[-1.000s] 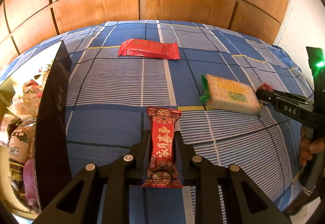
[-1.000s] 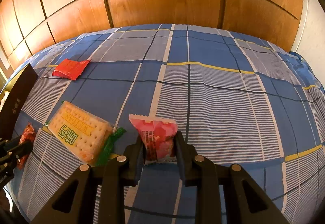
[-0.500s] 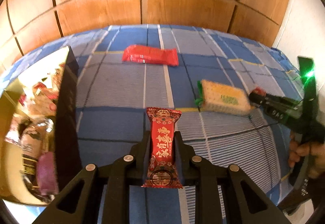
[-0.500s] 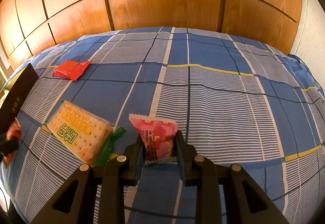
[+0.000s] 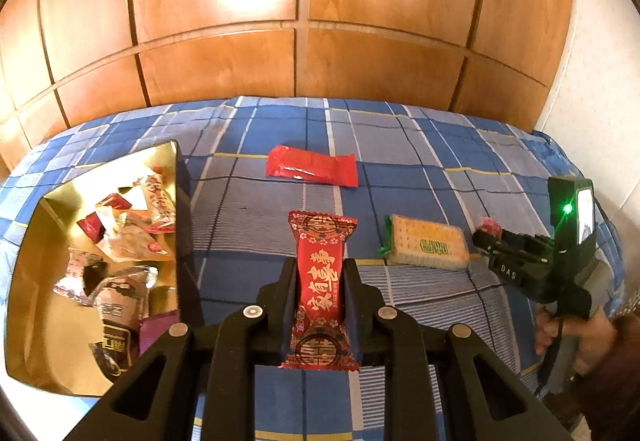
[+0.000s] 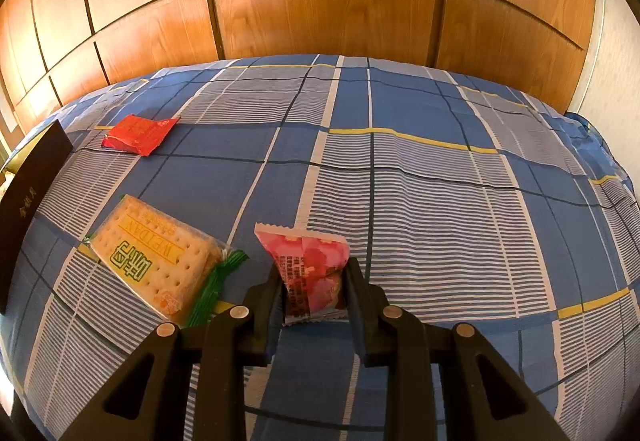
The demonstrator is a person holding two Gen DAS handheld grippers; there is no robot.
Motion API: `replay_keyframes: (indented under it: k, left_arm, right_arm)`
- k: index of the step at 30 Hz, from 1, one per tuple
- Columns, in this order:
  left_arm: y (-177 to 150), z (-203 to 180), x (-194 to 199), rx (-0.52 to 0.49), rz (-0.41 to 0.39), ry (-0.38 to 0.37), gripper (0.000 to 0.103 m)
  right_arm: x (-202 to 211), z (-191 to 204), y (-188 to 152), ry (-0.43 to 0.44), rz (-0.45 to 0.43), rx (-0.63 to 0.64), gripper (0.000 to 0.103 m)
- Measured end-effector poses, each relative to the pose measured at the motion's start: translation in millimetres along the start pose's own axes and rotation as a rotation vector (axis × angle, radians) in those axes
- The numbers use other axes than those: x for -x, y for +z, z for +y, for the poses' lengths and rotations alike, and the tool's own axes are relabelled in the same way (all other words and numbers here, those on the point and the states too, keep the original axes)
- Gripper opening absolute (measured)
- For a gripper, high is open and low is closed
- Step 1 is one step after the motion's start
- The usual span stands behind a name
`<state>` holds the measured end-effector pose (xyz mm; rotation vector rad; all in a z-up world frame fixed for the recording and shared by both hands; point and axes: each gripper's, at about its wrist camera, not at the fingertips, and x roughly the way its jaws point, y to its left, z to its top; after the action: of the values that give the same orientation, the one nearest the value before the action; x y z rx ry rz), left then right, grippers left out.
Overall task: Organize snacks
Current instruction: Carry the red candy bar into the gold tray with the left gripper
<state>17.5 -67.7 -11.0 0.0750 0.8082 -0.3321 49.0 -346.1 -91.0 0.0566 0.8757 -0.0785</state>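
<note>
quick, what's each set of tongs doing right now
left tongs: closed on the red candy bar.
right tongs: closed on the pink snack packet.

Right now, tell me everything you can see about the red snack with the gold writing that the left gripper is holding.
The red snack packet is a long, glossy, pillow-style wrapper with crimped, serrated ends, printed with gold characters down its middle, a round gold emblem near each end and small flower patterns. It lies lengthwise along the left gripper, whose black fingers are shut on its middle from both sides. Its far end sticks out past the fingertips. It seems held above the blue checked bedspread, touching nothing else, with the open gold box to its left.
</note>
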Motion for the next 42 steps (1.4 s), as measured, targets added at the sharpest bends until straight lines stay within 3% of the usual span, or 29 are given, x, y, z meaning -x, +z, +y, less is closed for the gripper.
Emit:
replay_keyframes:
  k: [8, 13, 22, 26, 37, 42]
  left_arm:
    - [3.9, 23.2, 10.4, 0.04, -0.02, 0.042, 0.022]
    - [4.2, 59.7, 18.4, 0.111, -0.024, 0.086, 0.022]
    - [-24.9, 183.4, 34.6, 0.424, 0.005, 0.224, 0.022]
    - [-43.4, 219.7, 34.8, 0.525, 0.033, 0.261, 0.022]
    - [-64.4, 217.0, 2.7, 0.544, 0.125, 0.21, 0.026]
    - [-67.7, 215.2, 0.5, 0.544, 0.129, 0.232, 0.028]
  right_arm:
    - [0.2, 0.1, 0.0, 0.0, 0.0, 0.0, 0.028]
    - [0.3, 0.0, 0.0, 0.0, -0.001, 0.0, 0.028]
    - [0.6, -0.7, -0.3, 0.006, -0.002, -0.003, 0.028]
    - [0.4, -1.5, -0.2, 0.009, -0.002, -0.004, 0.028]
    - [0.0, -0.9, 0.2, 0.004, -0.002, 0.0, 0.028]
    - [0.1, -0.8, 0.1, 0.002, -0.001, 0.002, 0.028]
